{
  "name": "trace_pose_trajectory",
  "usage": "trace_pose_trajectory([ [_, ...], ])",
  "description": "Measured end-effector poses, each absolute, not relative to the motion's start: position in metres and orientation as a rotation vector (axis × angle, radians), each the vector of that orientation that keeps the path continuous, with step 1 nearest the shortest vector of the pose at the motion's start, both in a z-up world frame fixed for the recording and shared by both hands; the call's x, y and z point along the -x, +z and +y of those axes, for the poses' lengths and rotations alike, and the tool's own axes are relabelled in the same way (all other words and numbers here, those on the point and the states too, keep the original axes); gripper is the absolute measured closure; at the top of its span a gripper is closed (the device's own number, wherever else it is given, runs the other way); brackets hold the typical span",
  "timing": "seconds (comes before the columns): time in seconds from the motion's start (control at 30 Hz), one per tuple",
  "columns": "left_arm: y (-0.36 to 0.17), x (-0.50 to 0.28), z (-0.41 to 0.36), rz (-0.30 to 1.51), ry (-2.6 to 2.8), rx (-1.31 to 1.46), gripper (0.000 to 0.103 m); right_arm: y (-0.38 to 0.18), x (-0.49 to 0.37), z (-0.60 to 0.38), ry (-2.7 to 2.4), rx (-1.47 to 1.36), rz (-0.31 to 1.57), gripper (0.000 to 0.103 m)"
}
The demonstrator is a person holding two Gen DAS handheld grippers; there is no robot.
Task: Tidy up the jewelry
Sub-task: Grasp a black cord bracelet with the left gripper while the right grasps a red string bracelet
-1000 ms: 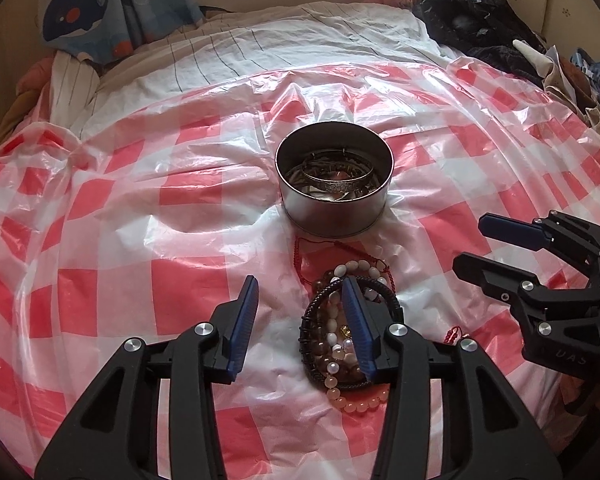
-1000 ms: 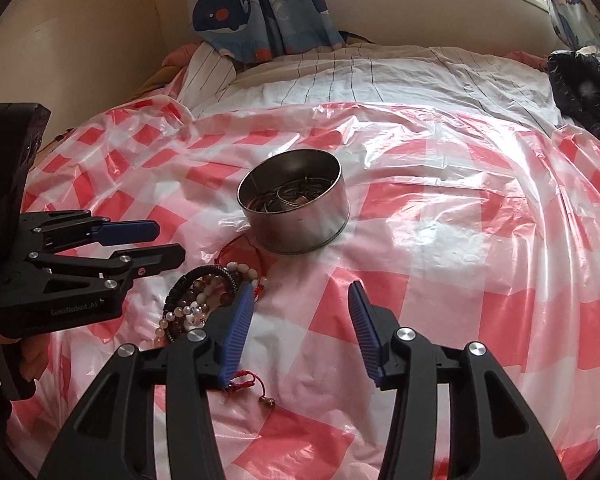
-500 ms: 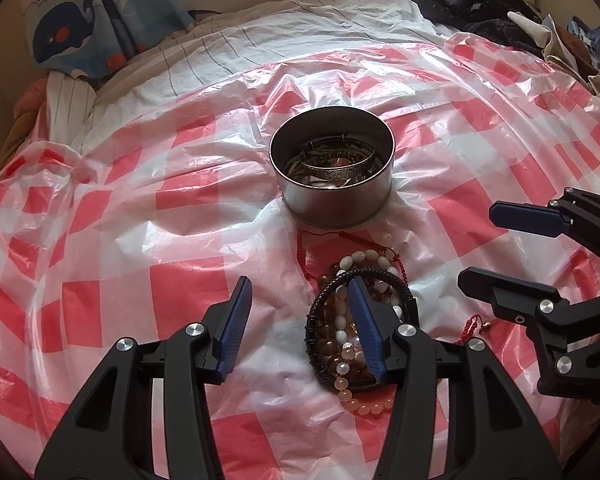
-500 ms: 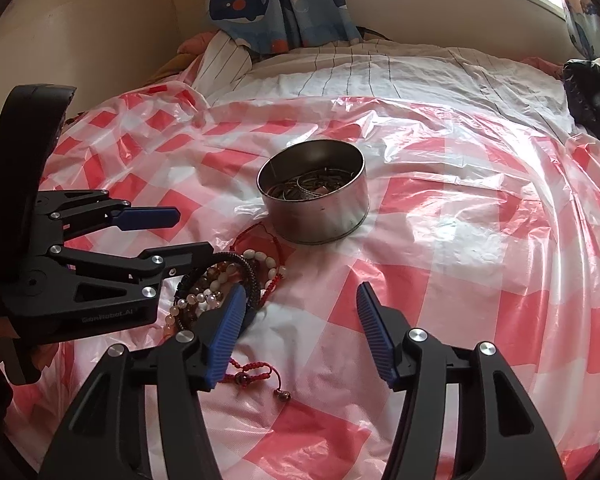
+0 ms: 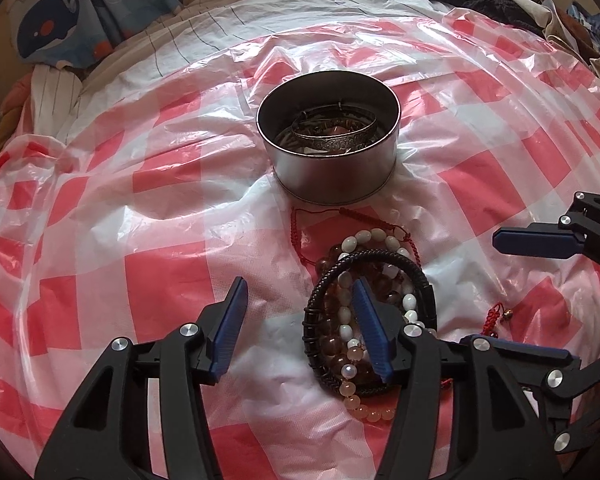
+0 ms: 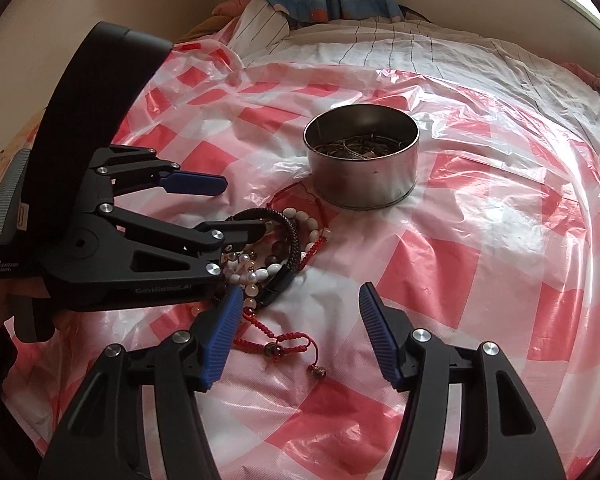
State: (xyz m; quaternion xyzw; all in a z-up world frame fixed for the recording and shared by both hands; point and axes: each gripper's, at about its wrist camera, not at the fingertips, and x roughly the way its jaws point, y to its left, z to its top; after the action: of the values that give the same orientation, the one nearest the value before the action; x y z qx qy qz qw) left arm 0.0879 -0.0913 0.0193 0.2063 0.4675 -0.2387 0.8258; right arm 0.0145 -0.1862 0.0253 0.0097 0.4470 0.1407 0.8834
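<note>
The left gripper (image 5: 300, 320) has just been opening, one finger poking inside the black braided bracelet (image 5: 404, 260) atop the heap of beaded bracelets (image 6: 256, 268), gripping nothing. The right gripper (image 6: 300, 324), also just widening, hovers empty over the red cord bracelet (image 6: 284, 340) (bell attached) on the checked plastic sheet (image 6: 480, 260). Behind stands the round tin (image 5: 332, 172) holding metal bangles (image 5: 332, 132).

Red-white checked plastic sheet (image 5: 148, 208); silver tin (image 5: 332, 176); black braided bracelet (image 5: 414, 270); whale-print curtain (image 5: 52, 28).

Black plastic grippers — silver screws, ribbed blue pads on the fingers (image 5: 367, 328).
</note>
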Motion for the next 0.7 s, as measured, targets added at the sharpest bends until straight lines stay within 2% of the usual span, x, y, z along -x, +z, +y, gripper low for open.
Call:
trace_pose_trajectory([
  [0.03, 0.019, -0.089, -0.091, 1.000, -0.514, -0.426, 0.068, 0.025, -0.015, -0.187, 0.292, -0.020, 0.935, 0.044],
  [0.07, 0.019, -0.090, -0.090, 1.019, -0.528, -0.406, 0.088, 0.023, -0.015, -0.187, 0.294, -0.020, 0.941, 0.044],
  [0.2, 0.025, -0.089, -0.088, 1.023, -0.571, -0.373, 0.093, 0.020, -0.015, -0.185, 0.312, -0.009, 0.961, 0.044],
  [0.6, 0.048, -0.097, -0.066, 1.034, -0.656, -0.151, 0.094, 0.008, -0.016, -0.176, 0.332, 0.031, 0.999, 0.046],
  [0.67, 0.049, -0.099, -0.065, 1.028, -0.639, -0.162, 0.094, 0.008, -0.017, -0.176, 0.349, 0.026, 1.010, 0.079],
  [0.7, 0.049, -0.100, -0.063, 1.029, -0.642, -0.150, 0.094, 0.008, -0.017, -0.177, 0.358, 0.016, 1.011, 0.084],
])
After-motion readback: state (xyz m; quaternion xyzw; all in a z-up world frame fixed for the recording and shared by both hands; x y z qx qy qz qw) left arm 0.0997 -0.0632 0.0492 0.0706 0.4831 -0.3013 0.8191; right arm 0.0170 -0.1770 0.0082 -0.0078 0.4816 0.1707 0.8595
